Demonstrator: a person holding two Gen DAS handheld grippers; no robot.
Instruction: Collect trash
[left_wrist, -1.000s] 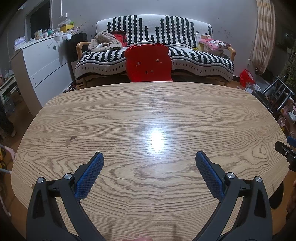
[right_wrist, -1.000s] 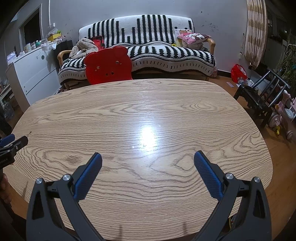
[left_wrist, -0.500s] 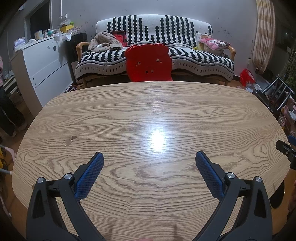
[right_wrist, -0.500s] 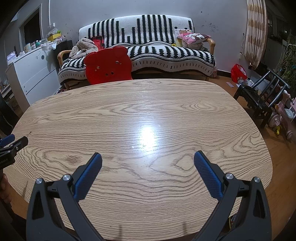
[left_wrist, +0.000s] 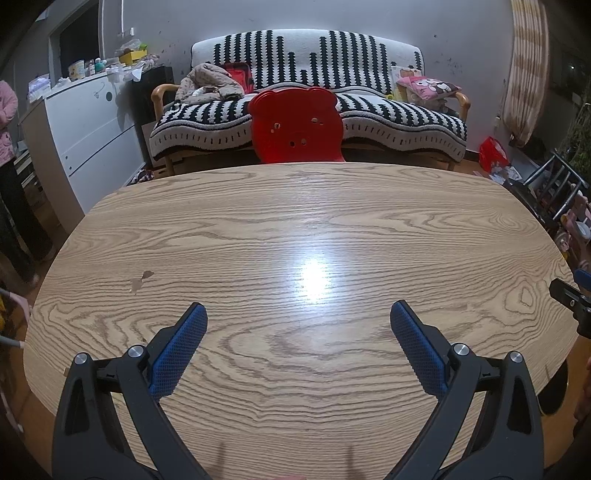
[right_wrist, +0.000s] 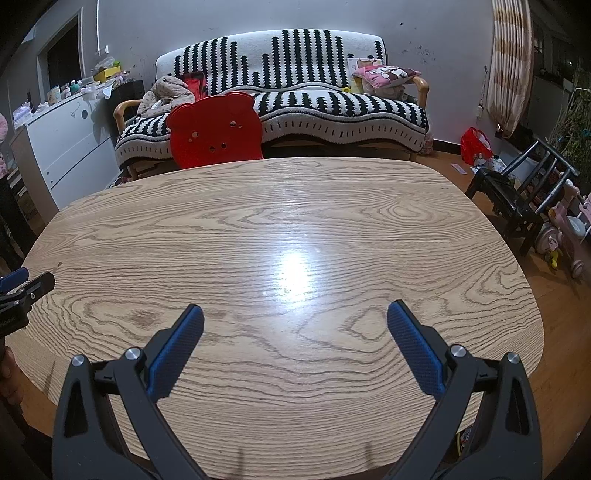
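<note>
No trash shows on the oval wooden table (left_wrist: 295, 229) (right_wrist: 280, 221) in either view. My left gripper (left_wrist: 298, 314) hovers over the near edge, open, with nothing between its blue pads. My right gripper (right_wrist: 294, 314) is likewise open and holds nothing, over the near right part of the table. The right gripper's tip (left_wrist: 570, 301) peeks in at the right edge of the left wrist view; the left gripper's tip (right_wrist: 26, 288) shows at the left edge of the right wrist view. A small dark mark (left_wrist: 142, 278) sits on the table's left part.
A red bear-shaped chair back (left_wrist: 297, 125) stands at the table's far edge, before a black-and-white striped sofa (left_wrist: 306, 110). A white dresser (left_wrist: 81, 140) is at far left, a person (left_wrist: 11, 177) beside it. A black chair (right_wrist: 517, 199), toys and a red bag (right_wrist: 476, 146) are on the right.
Both grippers have stayed still and open. A person has come into view at the far left edge of the left wrist view.
</note>
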